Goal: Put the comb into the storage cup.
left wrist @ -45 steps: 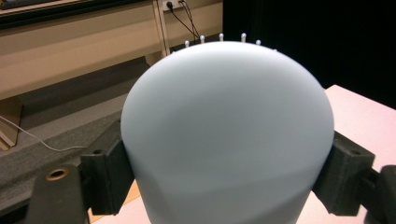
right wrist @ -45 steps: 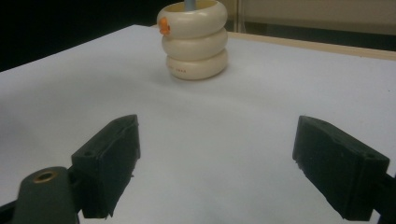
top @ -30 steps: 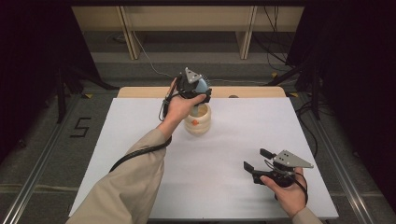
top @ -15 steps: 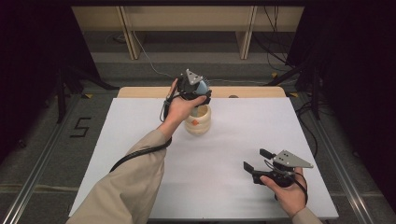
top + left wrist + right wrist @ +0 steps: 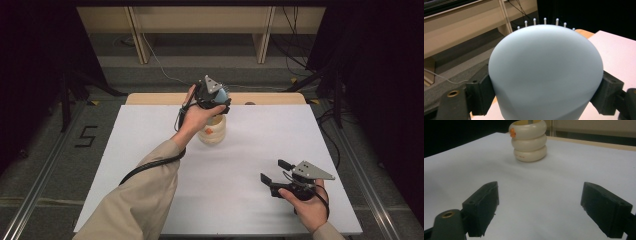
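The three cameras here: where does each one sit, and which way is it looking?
High view: fixed above, looking forward and down on the white table; both forearms, left gripper, right gripper.
Left gripper view: rides the left gripper, whose jaws clamp a pale blue domed brush head.
Right gripper view: rides the right gripper, jaws open, facing the cream ringed plastic holder.
Shared: that holder also shows from above.

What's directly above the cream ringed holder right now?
The left claw hangs over the cream ringed holder, clamped on a pale blue domed piece with small white pins along its far edge. The hand covers the holder's opening.
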`<state>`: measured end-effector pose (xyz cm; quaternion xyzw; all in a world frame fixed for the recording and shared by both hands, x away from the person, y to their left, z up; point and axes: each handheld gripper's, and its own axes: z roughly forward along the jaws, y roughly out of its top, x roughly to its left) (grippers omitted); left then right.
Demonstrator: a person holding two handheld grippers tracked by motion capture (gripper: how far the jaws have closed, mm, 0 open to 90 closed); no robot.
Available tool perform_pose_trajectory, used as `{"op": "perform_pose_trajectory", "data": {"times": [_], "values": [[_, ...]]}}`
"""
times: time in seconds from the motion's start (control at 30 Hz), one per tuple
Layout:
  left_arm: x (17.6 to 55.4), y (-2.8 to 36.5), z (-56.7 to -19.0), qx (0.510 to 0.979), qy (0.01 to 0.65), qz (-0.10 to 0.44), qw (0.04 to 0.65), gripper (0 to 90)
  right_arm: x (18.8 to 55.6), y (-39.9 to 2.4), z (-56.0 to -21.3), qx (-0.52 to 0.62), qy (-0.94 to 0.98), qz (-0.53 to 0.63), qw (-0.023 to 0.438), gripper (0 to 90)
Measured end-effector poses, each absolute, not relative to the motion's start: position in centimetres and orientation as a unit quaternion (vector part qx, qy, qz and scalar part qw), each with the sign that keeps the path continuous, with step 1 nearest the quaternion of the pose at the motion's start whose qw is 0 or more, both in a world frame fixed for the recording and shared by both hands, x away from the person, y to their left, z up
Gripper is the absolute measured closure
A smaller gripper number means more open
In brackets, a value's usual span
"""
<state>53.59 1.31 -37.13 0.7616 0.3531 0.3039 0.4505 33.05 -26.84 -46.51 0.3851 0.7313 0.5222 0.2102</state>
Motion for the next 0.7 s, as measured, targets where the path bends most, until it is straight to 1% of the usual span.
{"op": "perform_pose_trajectory", "data": {"times": [0.1,0.37,0.7], "values": [[53.5,0.7,-37.3,0.768,0.347,0.294,0.451,17.5,33.1,-26.9,-46.5,0.385,0.731,0.522,0.211,15.8],[53.3,0.0,-37.5,0.772,0.337,0.297,0.449,16.9,33.0,-26.9,-46.5,0.385,0.732,0.522,0.210,15.8],[52.7,-0.7,-37.7,0.790,0.313,0.292,0.438,15.1,33.0,-26.9,-46.5,0.384,0.732,0.521,0.211,15.8]]}}
